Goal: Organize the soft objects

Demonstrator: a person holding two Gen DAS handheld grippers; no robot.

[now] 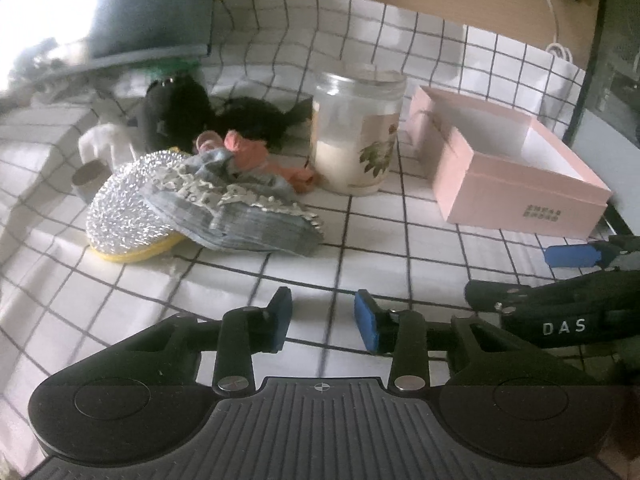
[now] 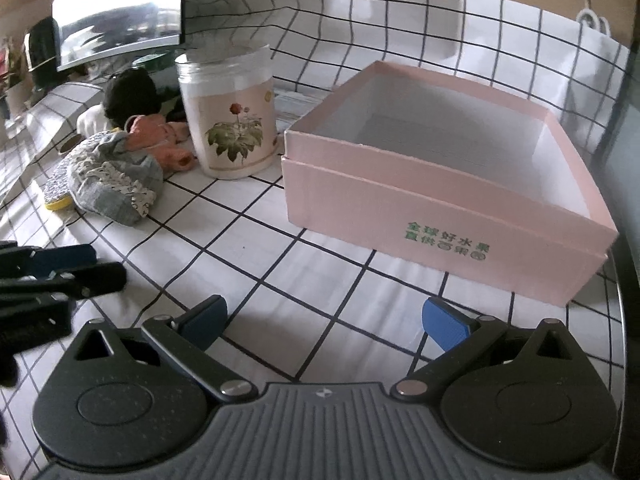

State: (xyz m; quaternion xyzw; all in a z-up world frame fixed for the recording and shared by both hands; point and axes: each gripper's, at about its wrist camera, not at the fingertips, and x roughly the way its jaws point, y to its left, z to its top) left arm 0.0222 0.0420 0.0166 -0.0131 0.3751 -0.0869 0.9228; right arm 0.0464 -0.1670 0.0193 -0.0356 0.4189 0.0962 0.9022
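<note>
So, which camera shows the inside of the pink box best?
The right wrist view: the pink box sits close, its white interior open to view and appearing empty. In the left wrist view the same box lies at the right side, more distant, and only part of the interior shows.

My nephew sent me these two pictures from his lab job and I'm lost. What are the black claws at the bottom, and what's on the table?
Each picture comes from a camera mounted on a handheld two-finger gripper, looking along its fingers. One shows the left gripper, the other the right gripper; both are open and hold nothing. On the checked tablecloth lie soft things: a grey sock, a pink cloth and a black plush toy. Beside them stand a jar and an empty pink box.
</note>
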